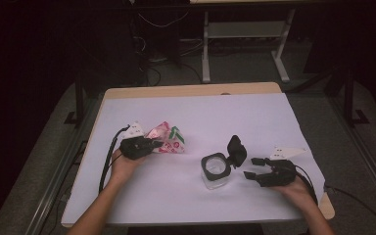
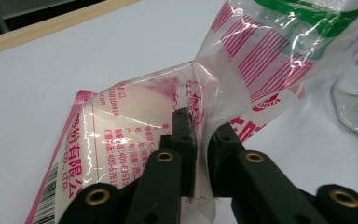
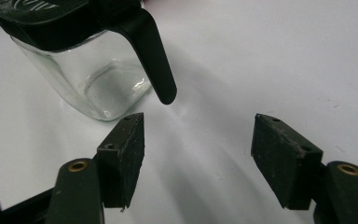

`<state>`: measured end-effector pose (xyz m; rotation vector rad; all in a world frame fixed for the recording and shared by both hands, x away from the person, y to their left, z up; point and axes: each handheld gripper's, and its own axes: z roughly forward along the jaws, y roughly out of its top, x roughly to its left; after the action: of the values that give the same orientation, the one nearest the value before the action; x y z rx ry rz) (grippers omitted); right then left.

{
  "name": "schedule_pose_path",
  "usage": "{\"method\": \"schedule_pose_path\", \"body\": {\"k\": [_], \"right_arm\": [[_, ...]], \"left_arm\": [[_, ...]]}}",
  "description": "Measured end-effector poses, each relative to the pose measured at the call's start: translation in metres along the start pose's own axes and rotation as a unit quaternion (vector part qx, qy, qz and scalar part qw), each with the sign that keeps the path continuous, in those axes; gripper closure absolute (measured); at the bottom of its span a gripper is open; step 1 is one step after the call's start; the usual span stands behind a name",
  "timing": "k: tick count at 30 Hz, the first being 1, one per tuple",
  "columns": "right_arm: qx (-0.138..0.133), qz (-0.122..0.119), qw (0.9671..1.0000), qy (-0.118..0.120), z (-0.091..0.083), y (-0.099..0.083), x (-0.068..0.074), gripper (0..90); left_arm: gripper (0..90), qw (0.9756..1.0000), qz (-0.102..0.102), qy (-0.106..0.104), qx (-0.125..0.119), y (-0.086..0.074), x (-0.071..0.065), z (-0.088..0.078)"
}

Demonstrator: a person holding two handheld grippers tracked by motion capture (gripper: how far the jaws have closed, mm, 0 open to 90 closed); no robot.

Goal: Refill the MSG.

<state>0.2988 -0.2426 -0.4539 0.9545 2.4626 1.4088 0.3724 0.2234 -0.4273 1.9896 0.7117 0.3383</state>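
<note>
my left gripper (image 2: 196, 154) has its jaws pinched on the crinkly clear plastic packet with pink print (image 1: 166, 138), left of the square glass jar with its black flip lid open (image 1: 216, 170). my right gripper (image 3: 198, 158) gapes empty beside the jar; i'd steady the glass with it before tipping the packet over the mouth.

Bag (image 2: 168, 121) cut off at the top and bottom edges of the left gripper view, print too blurred to read. Jar (image 3: 93, 70) clipped by the top edge of the right gripper view, lid (image 3: 46, 23) half gone. Forearms lost past the table's near edge (image 1: 196, 223).
</note>
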Motion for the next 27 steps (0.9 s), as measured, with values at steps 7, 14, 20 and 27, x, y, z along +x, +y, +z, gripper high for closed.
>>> {"method": "schedule_pose_path", "body": {"k": [7, 14, 20, 27], "right_arm": [[0.000, 0.001, 1.0000, 0.000, 0.000, 0.000, 0.000, 34.3], [-0.002, 0.000, 1.0000, 0.000, -0.001, 0.000, -0.001, 34.3], [-0.003, 0.000, 1.0000, -0.001, -0.001, 0.000, 0.000, 34.3], [-0.002, 0.000, 1.0000, -0.001, -0.001, 0.000, -0.001, 34.3]], "left_arm": [[88.7, 0.9997, -0.014, -0.005, -0.018, 0.001, 0.004, -0.008], [89.8, 0.9984, -0.025, -0.014, -0.048, 0.012, 0.011, -0.024], [89.9, 0.9962, -0.044, -0.022, -0.071, 0.021, 0.016, -0.041], [89.9, 0.9952, -0.056, -0.028, -0.075, 0.024, 0.013, -0.051]]}}
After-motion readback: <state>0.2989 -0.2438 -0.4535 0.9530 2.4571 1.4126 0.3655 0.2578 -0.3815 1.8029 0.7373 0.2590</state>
